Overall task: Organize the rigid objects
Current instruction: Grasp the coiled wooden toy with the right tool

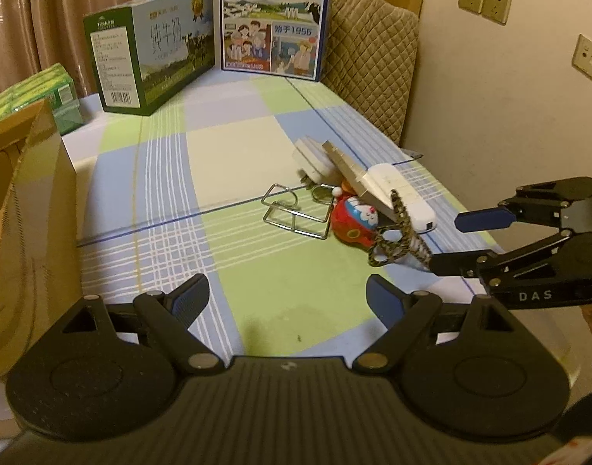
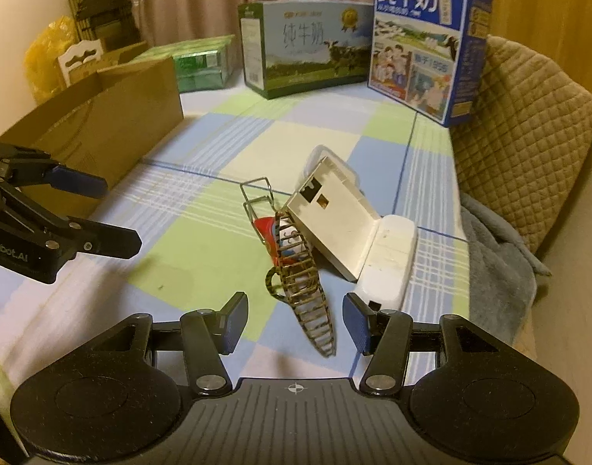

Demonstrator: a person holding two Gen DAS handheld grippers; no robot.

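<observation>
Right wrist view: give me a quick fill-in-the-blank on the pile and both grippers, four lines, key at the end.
1. The hair claw clip lies between the right gripper's ____ fingers.
2. The left gripper holds ____.
3. The cardboard box sits at the table's ____ edge in the right wrist view.
4. The red toy lies partly under the ____ plastic case.

Missing words: open; nothing; left; white

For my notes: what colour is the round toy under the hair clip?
Red toy with a blue cartoon face; the left wrist view shows it best.
</observation>
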